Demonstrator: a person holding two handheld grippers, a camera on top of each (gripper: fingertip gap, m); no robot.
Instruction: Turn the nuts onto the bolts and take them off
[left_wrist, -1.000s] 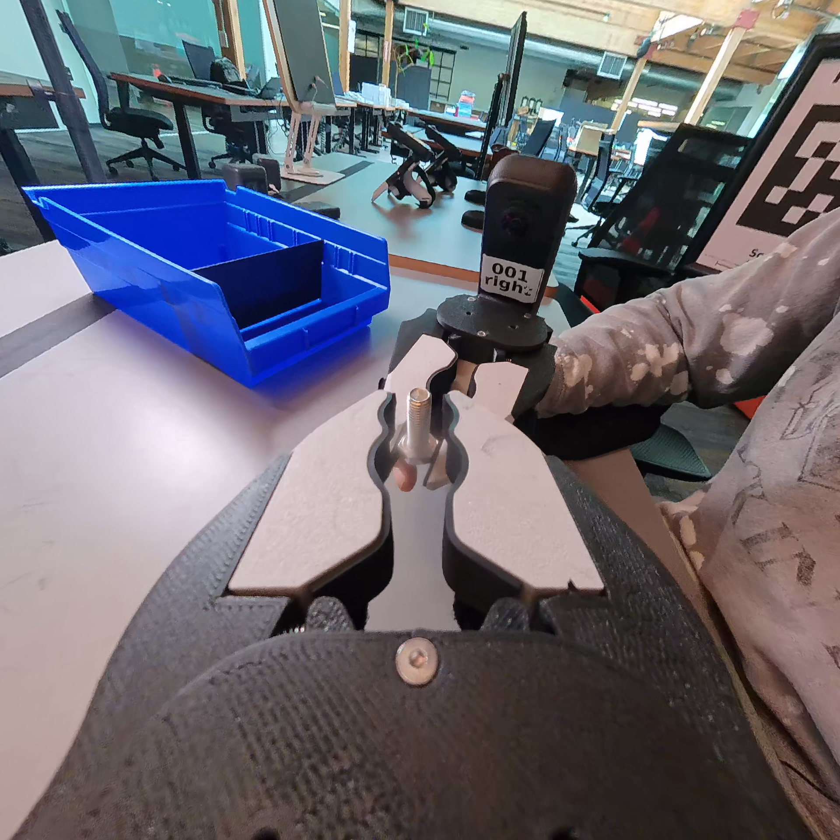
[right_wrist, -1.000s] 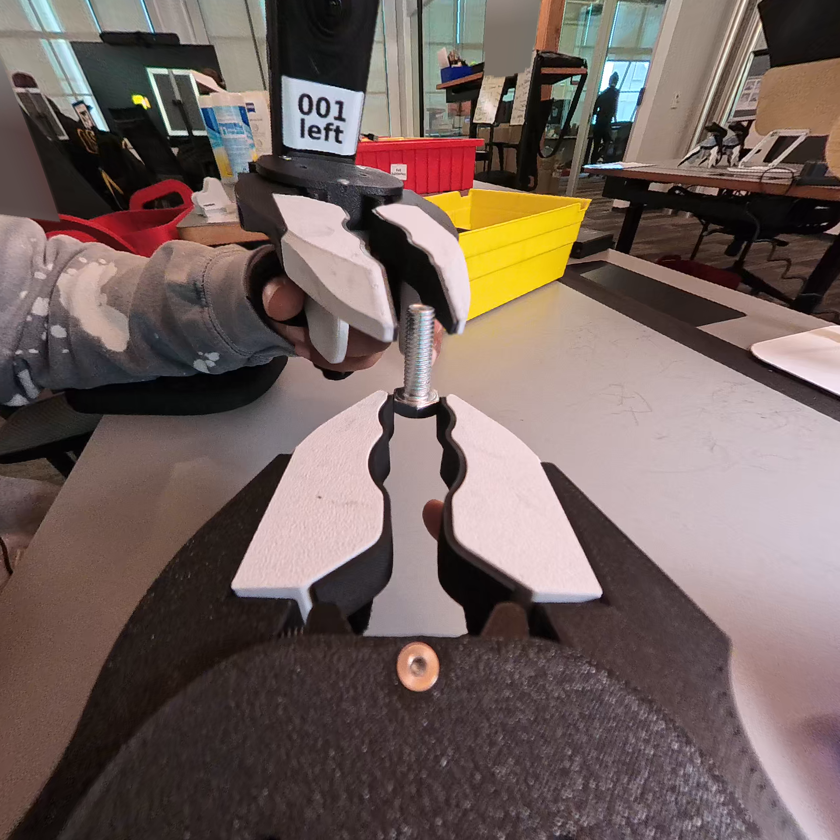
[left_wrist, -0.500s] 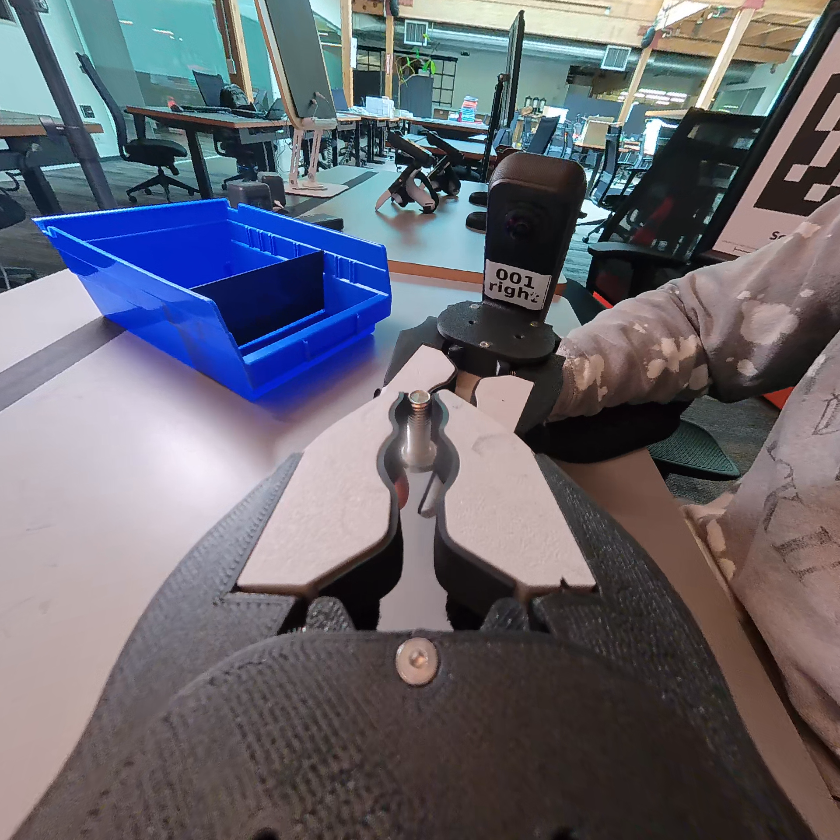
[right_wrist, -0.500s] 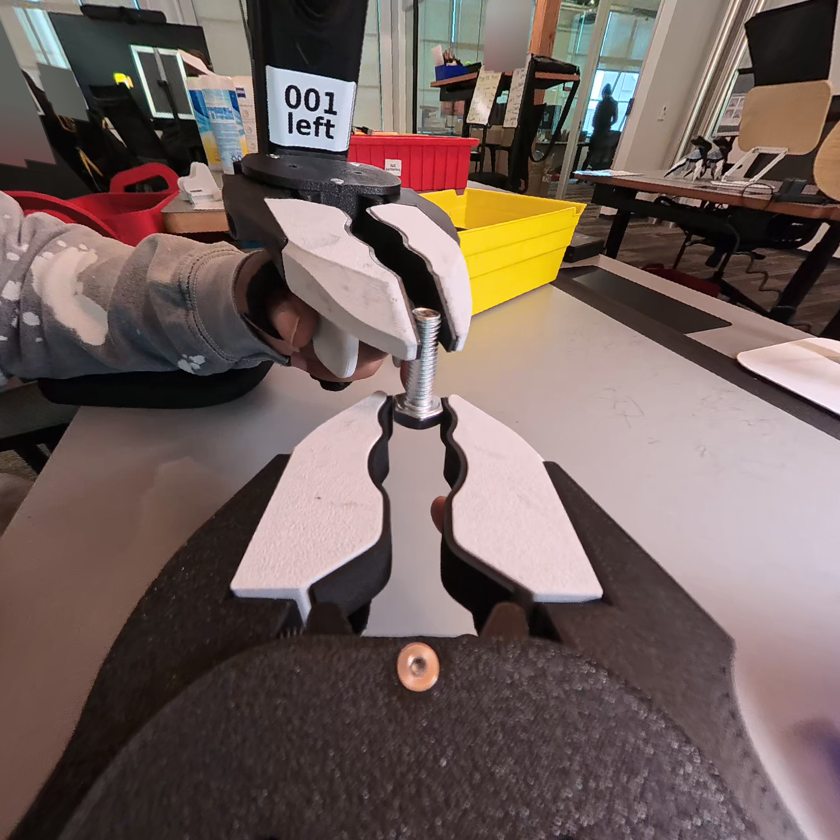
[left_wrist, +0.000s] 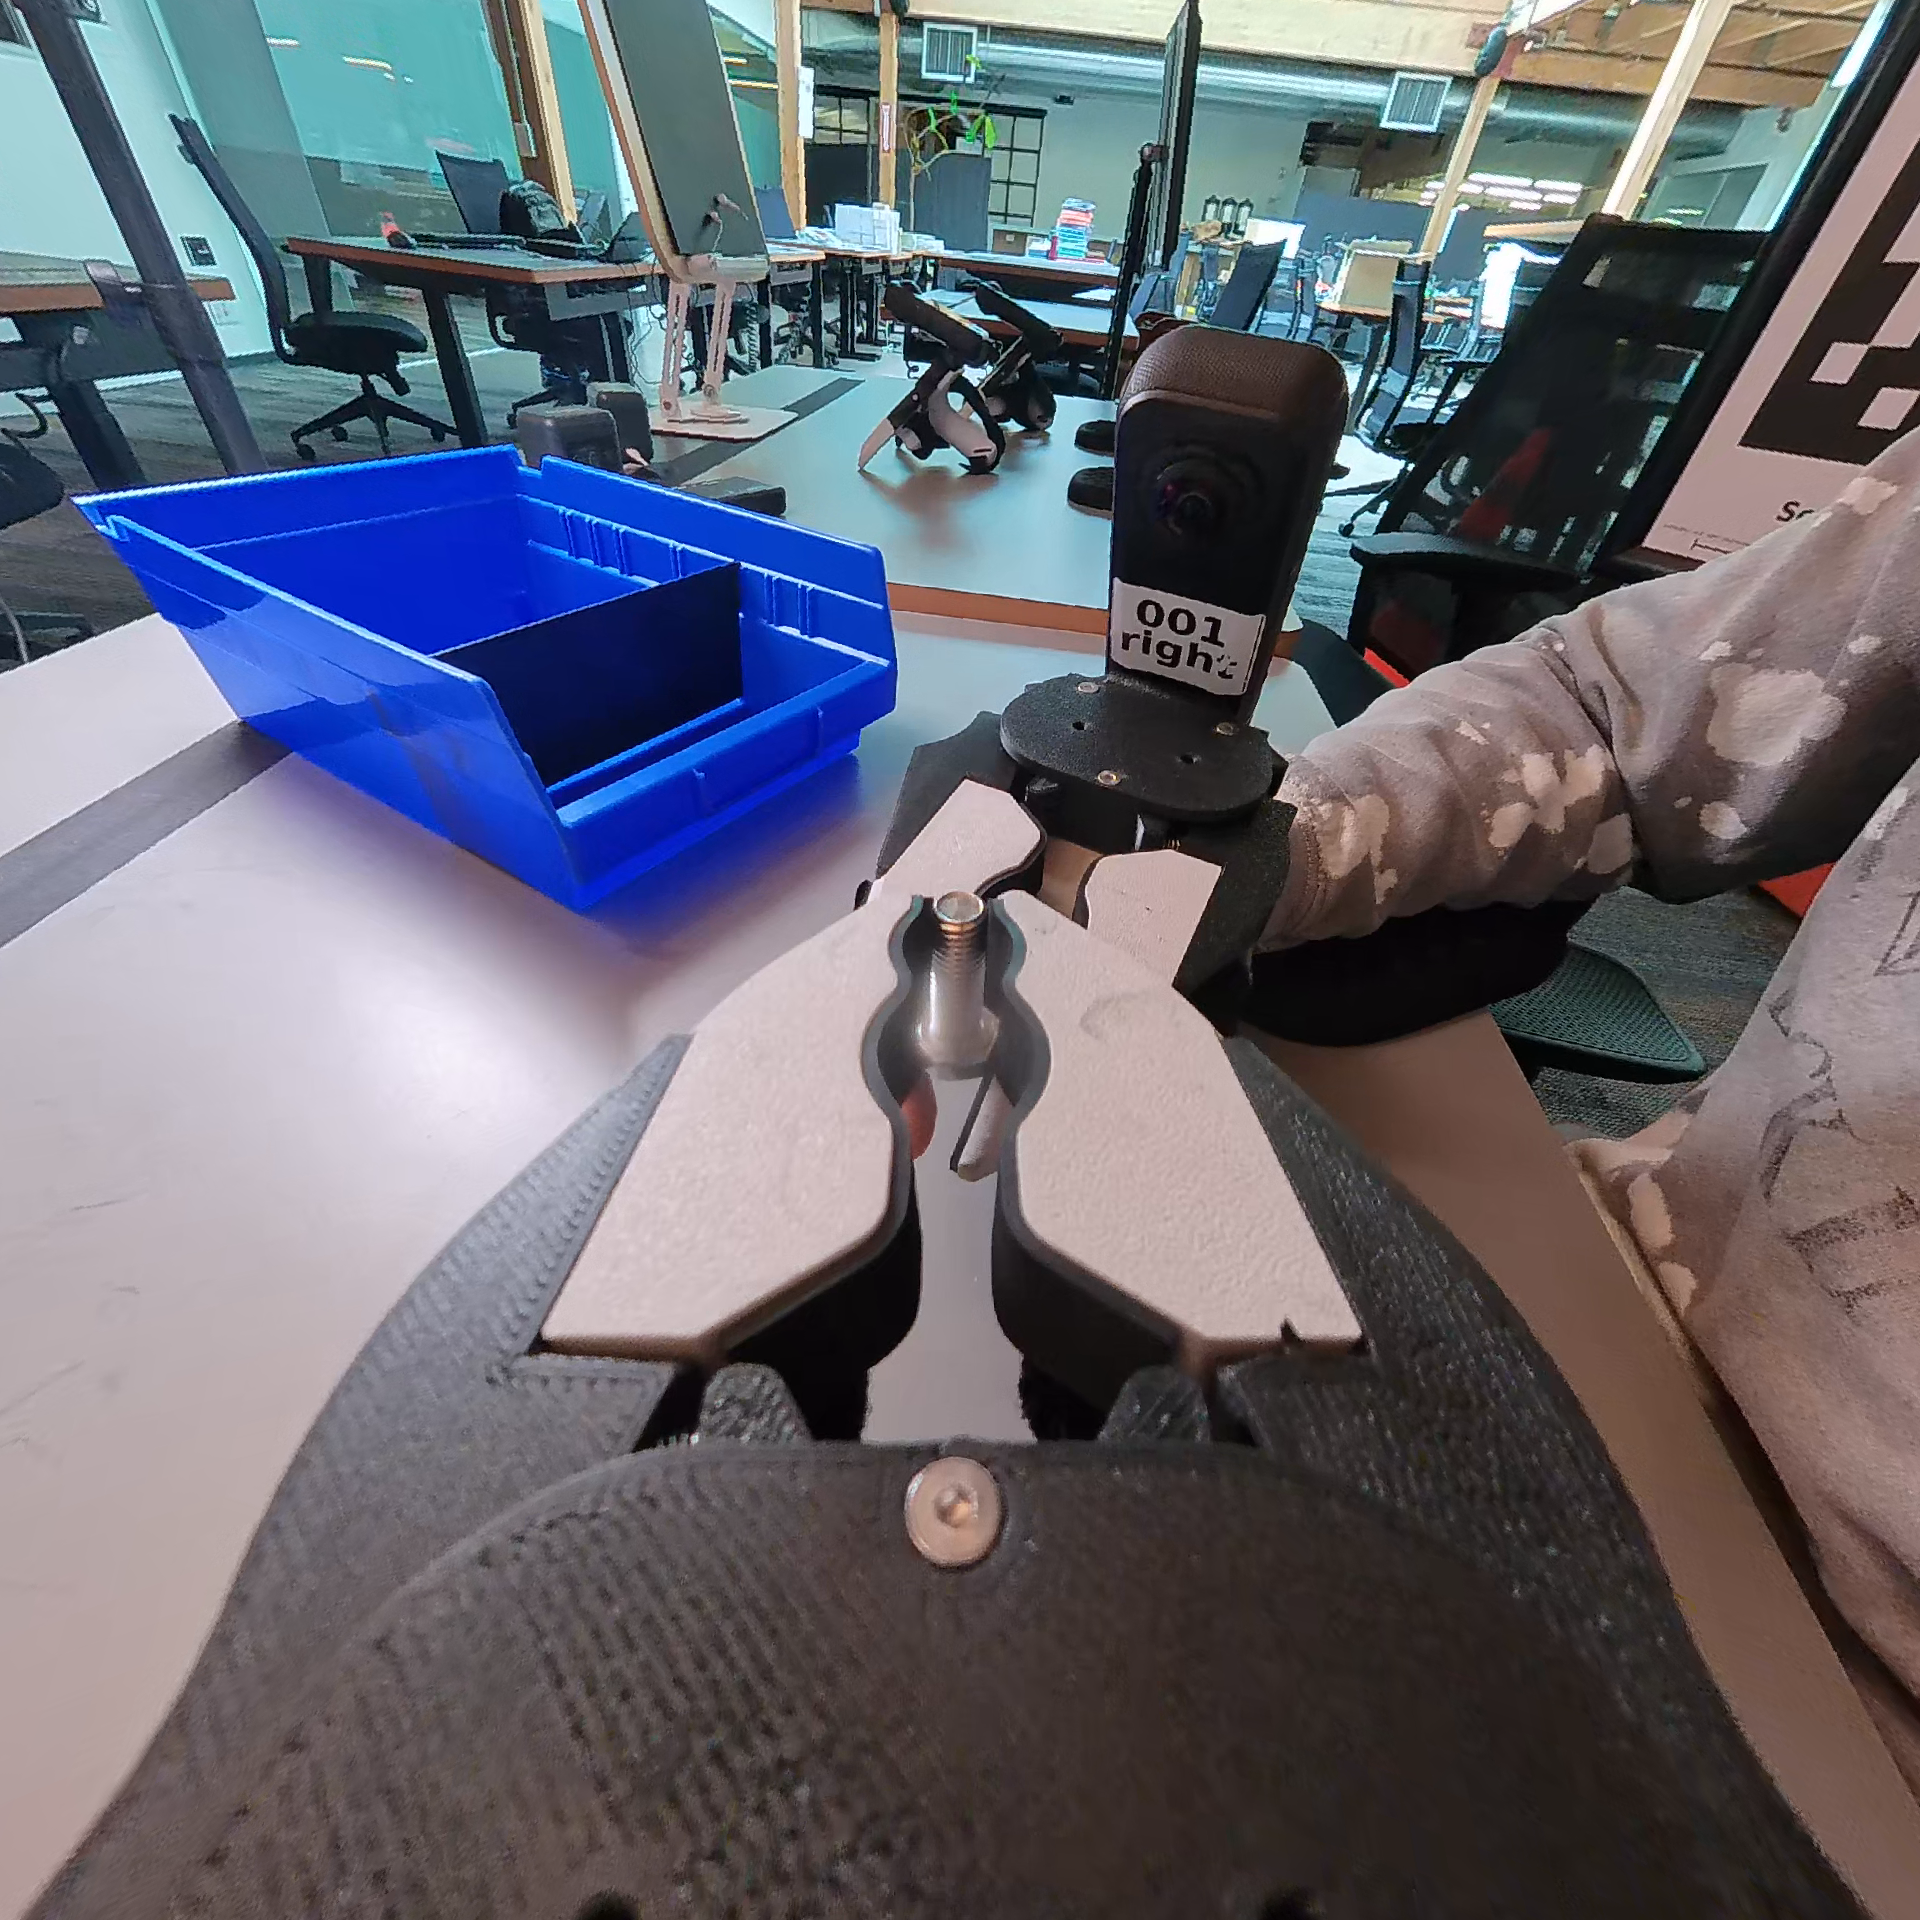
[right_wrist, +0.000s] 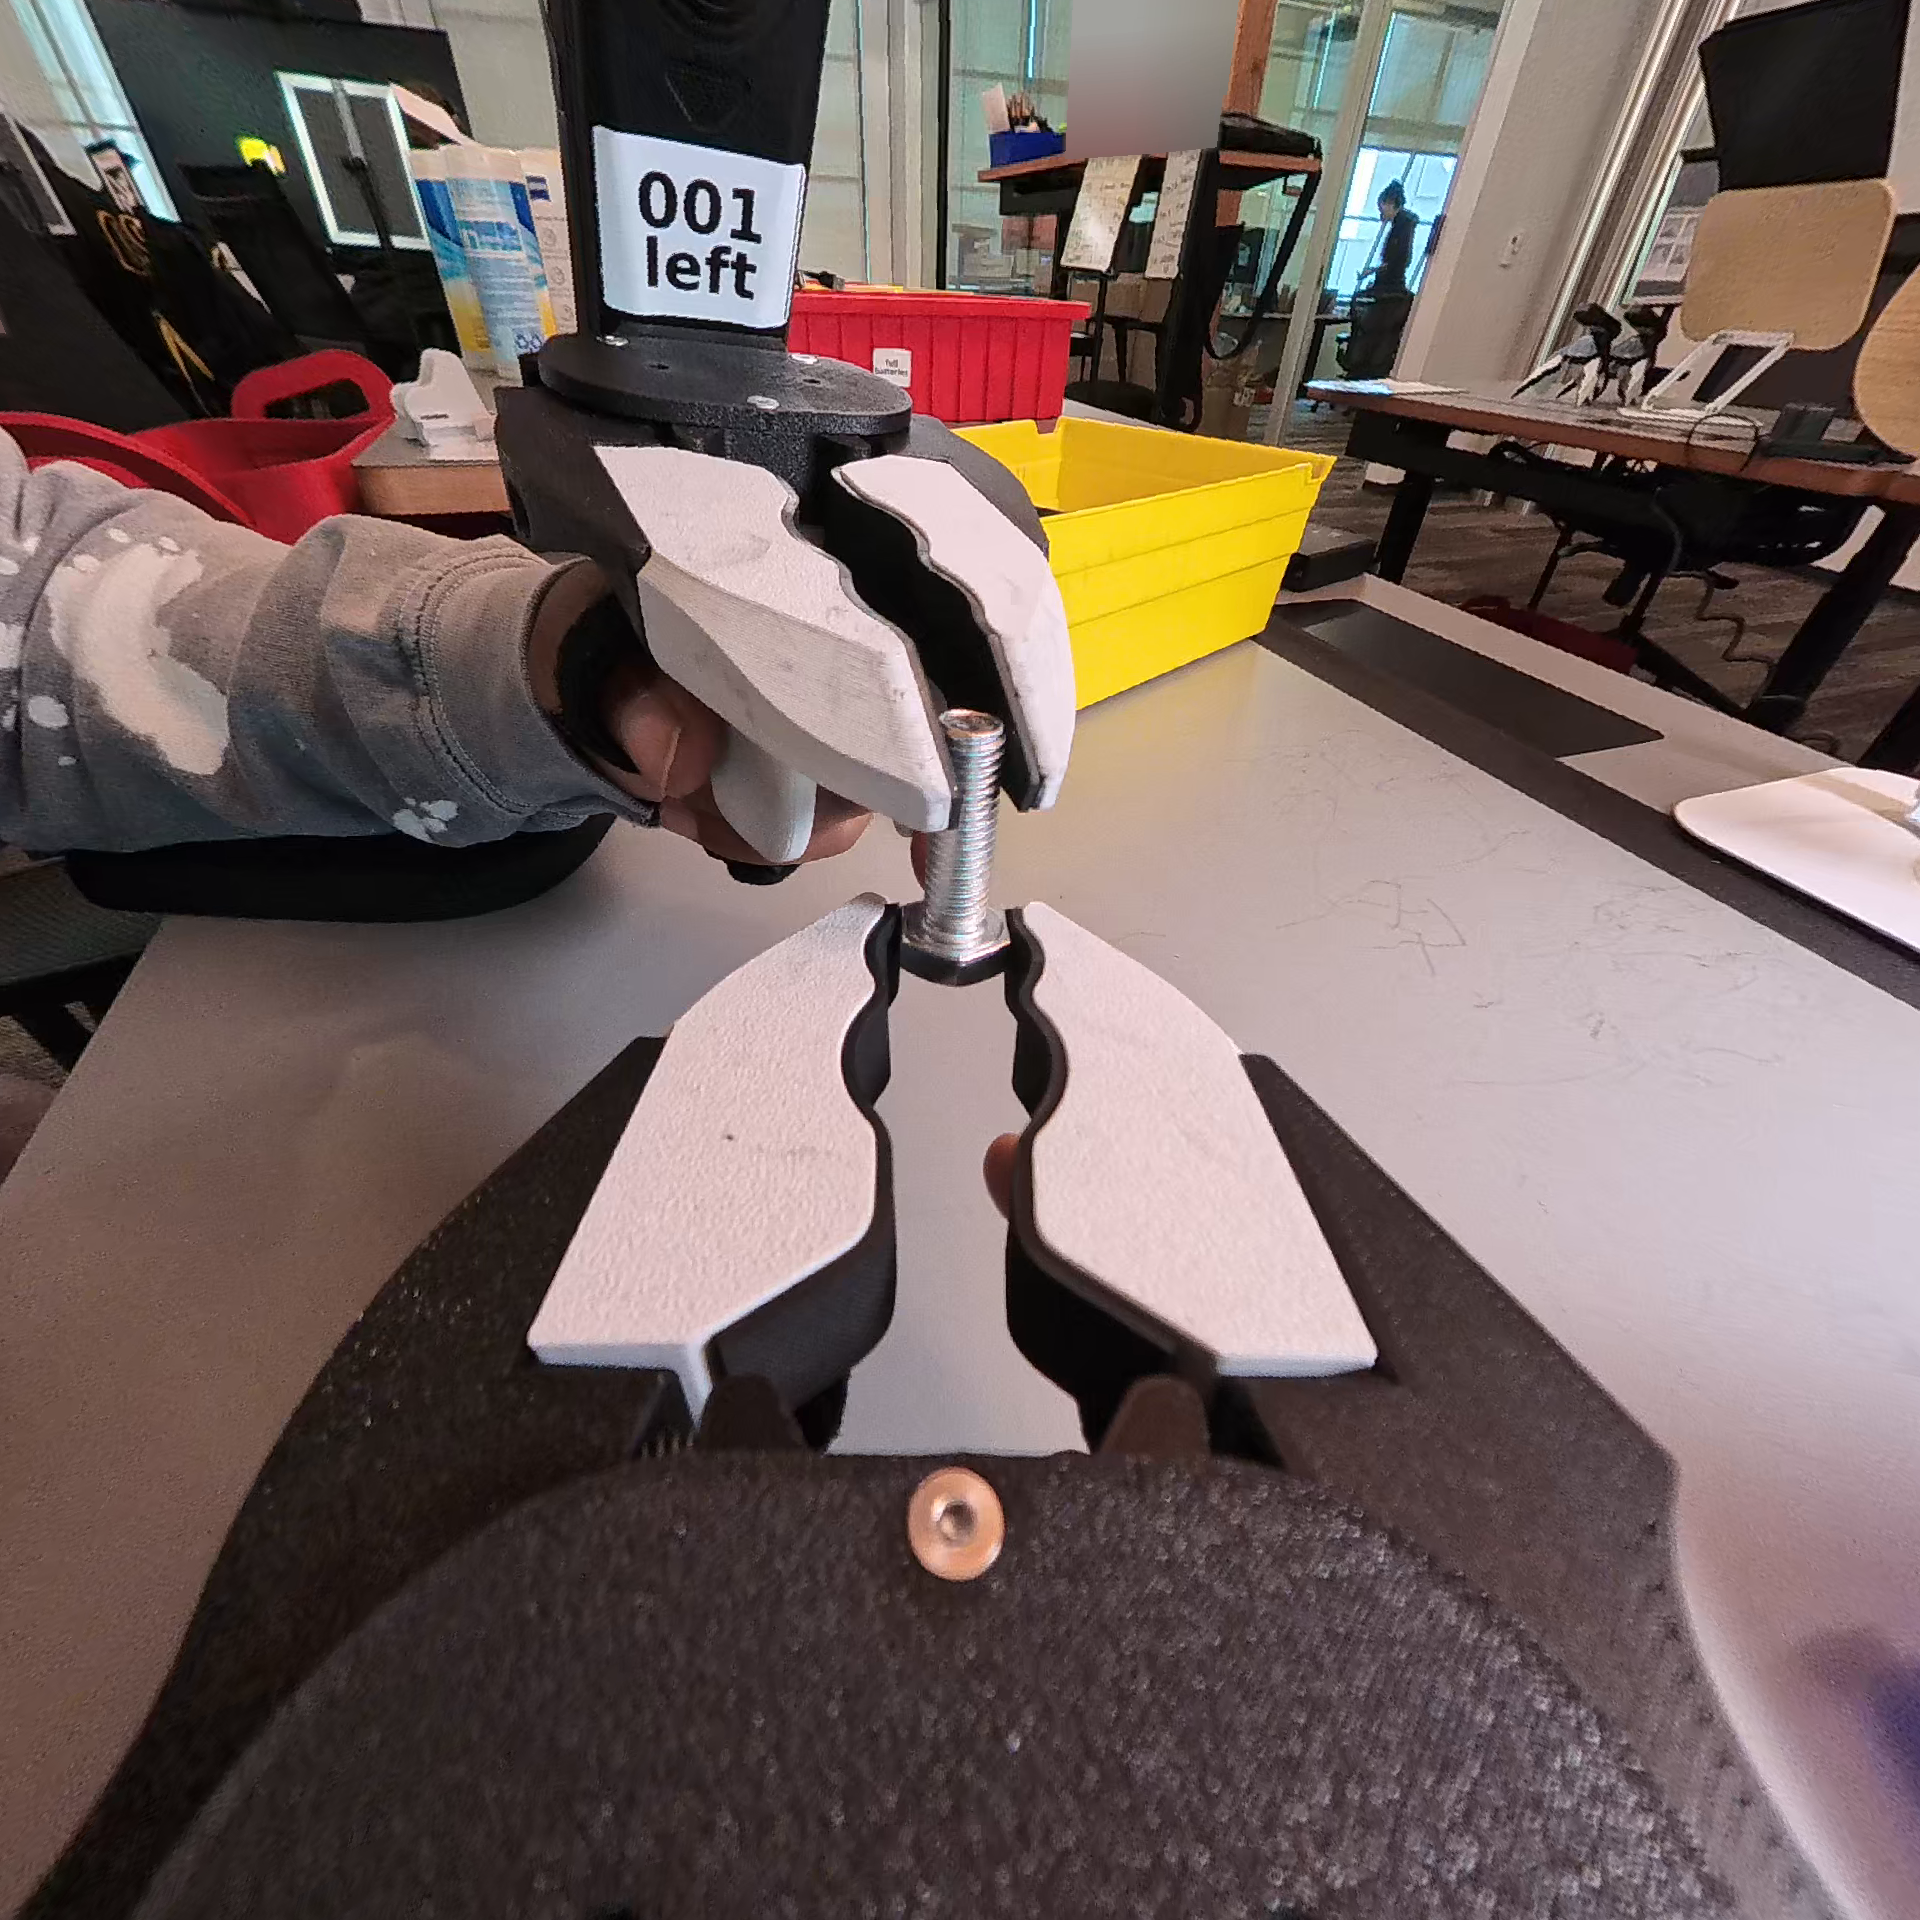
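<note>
A silver threaded bolt (right_wrist: 961, 831) stands upright above the grey table (right_wrist: 1403, 935). My right gripper (right_wrist: 954, 923) is shut on the hex nut (right_wrist: 956, 943) at the bolt's lower end. My left gripper (right_wrist: 982, 779) reaches down from the upper left and is shut on the top of the bolt's shaft. In the left wrist view the bolt (left_wrist: 951, 987) sits in the notch between the closed fingers of my left gripper (left_wrist: 958, 906). The right gripper's fingers (left_wrist: 1148, 899) show just behind it, with their tips hidden.
A blue bin (left_wrist: 312, 644) with a dark divider stands on the table to the left of the grippers. A yellow bin (right_wrist: 1164, 540) and a red bin (right_wrist: 935, 343) stand behind the left gripper. A white pad (right_wrist: 1808, 842) lies at the right edge. Grey sleeves reach in from the table's edge. Spacing between my two grippers at the tips: around 4 cm.
My left gripper has closed from open onto the bolt's upper shaft and come lower over it. My right gripper has kept hold of the nut in the same place.
</note>
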